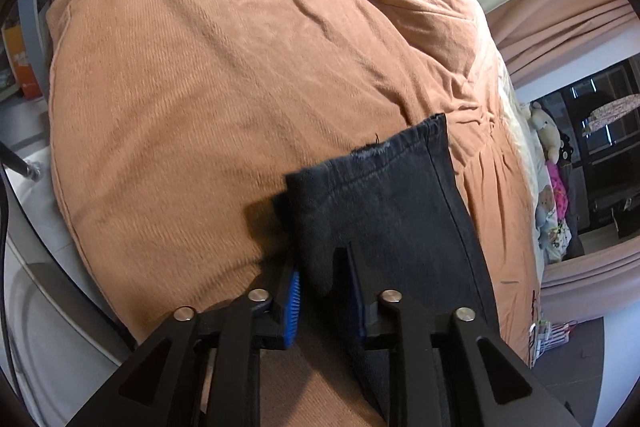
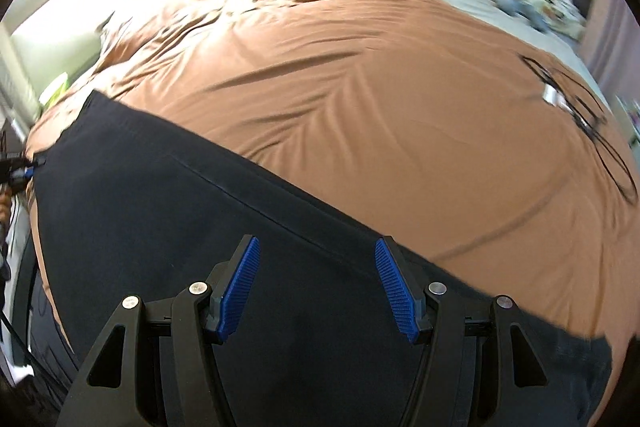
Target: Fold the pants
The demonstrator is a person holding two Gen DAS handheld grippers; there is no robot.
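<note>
My left tool (image 1: 324, 291) is clamped on a bunched fold of the black denim pants (image 1: 384, 195), whose frayed hem end reaches toward one o'clock over the rust-orange corduroy bedspread (image 1: 208, 75). My right tool (image 2: 318, 287) hangs with its blue ribbed pads (image 2: 240, 291) wide apart above the pants' broad dark panel (image 2: 168, 227), which lies flat across the bed from nine to five o'clock.

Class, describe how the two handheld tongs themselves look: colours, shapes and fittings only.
Both the left tongs and right tongs have matte black angular frames with triangular cut-outs, round silver pivot bolts, and two fingers faced with ribbed bright blue pads. No cables, sleeves or markings show on them.
</note>
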